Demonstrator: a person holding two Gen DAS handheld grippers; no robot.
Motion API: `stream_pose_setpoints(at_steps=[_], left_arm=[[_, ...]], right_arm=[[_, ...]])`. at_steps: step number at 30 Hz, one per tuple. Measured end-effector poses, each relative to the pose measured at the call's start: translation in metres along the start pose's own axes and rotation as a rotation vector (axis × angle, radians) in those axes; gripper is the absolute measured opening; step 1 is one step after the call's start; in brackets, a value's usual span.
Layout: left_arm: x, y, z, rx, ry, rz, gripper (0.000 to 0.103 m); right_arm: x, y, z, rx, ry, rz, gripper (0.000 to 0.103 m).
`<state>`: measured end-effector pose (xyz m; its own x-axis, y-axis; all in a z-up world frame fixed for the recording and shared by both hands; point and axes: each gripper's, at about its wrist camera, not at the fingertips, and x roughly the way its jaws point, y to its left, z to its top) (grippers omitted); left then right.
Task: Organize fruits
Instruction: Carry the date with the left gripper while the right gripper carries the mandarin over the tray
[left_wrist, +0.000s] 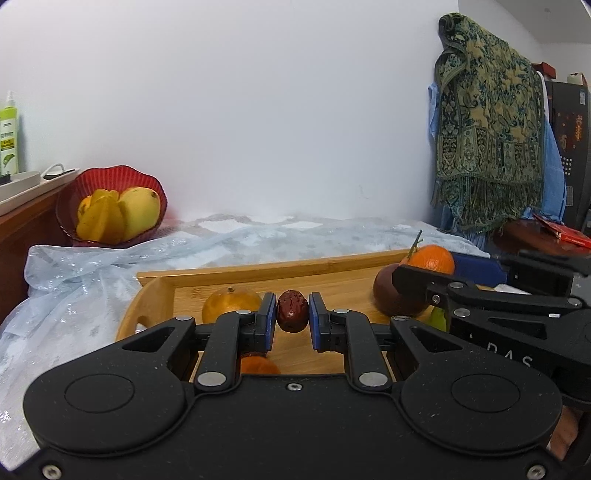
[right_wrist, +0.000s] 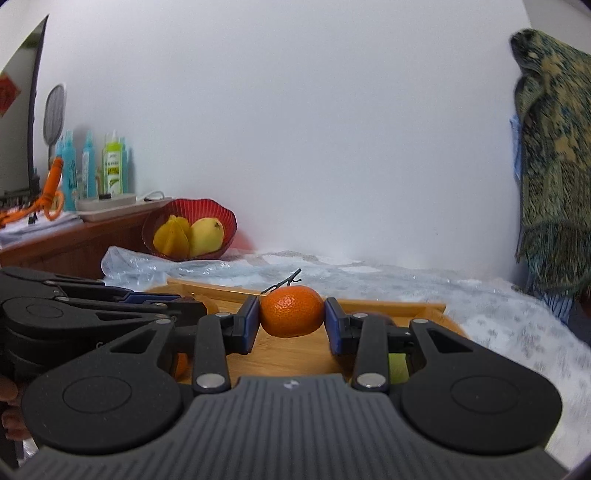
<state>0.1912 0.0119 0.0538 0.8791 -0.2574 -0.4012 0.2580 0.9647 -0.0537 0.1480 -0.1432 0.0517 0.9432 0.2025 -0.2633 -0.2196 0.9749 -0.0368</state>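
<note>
Presently the left gripper (left_wrist: 292, 319) has its jaws pinched on a dark red jujube (left_wrist: 292, 311), held above the wooden tray (left_wrist: 258, 271). The right gripper (right_wrist: 291, 322) is clamped on a tangerine (right_wrist: 291, 312) with a stem — also above the tray. On the tray lie an orange-yellow fruit (left_wrist: 231, 302) and a dark brown round fruit (left_wrist: 391, 301). Beyond, against the wall, a red bowl (left_wrist: 110, 177) holds a mango (left_wrist: 142, 212) and a starfruit (left_wrist: 101, 221) — well apart from the tray.
</note>
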Motion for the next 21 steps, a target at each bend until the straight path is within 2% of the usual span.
stream_pose_setpoints(at_steps=[4, 10, 21], left_arm=[[0.012, -0.003, 0.001, 0.015, 0.018, -0.013, 0.017], [0.022, -0.007, -0.003, 0.018, 0.046, -0.030, 0.017], [0.035, -0.005, -0.006, 0.022, 0.089, -0.039, 0.017]], right_arm=[[0.009, -0.002, 0.001, -0.028, 0.026, 0.003, 0.042], [0.026, -0.008, 0.000, 0.061, 0.140, -0.008, 0.042], [0.033, -0.026, 0.005, 0.104, 0.165, -0.040, 0.043]])
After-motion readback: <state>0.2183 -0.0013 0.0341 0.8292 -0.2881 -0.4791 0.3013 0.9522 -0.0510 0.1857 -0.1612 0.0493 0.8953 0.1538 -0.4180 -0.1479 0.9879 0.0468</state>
